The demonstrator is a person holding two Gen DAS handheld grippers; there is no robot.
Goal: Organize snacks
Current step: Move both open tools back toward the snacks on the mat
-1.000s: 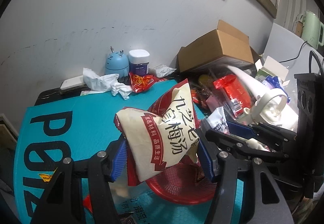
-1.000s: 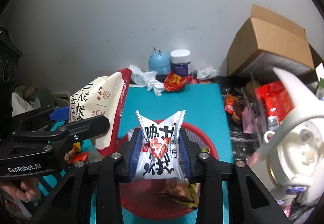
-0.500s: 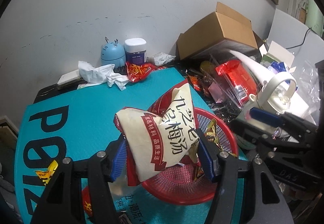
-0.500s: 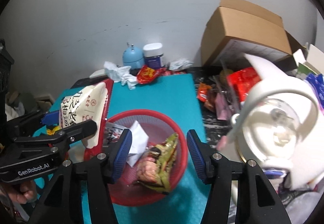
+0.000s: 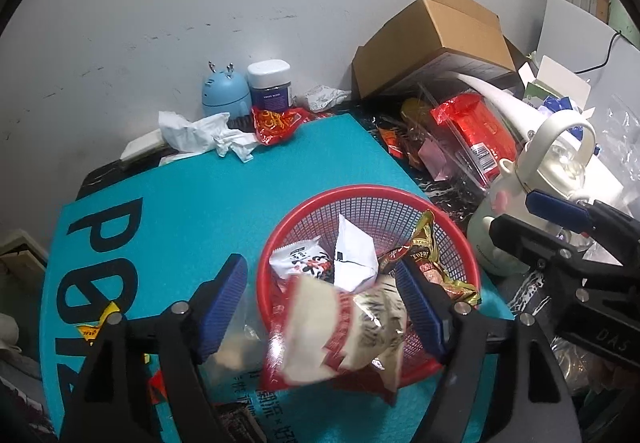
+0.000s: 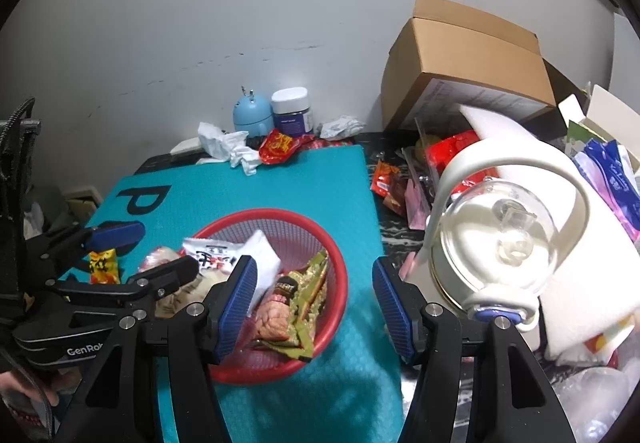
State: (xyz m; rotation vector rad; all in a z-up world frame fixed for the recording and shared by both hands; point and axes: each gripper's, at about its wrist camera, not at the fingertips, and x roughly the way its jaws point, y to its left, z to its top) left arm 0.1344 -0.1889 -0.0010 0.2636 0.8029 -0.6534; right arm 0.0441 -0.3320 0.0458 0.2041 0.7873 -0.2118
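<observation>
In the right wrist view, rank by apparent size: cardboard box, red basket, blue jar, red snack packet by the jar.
1. cardboard box, red basket: too alike to rank; basket nearer.
2. blue jar, red snack packet: alike.

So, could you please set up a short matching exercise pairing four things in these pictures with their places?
Things:
1. red basket
2. cardboard box
3. white kettle
4. blue round gadget

Places:
A. at the wall, beside the dark jar with the white lid
B. on the teal mat, holding snack packets
C. just past the mat's right edge, among clutter
D. far right, against the wall, behind the red packets

Pairs: 1-B, 2-D, 3-C, 4-A
</observation>
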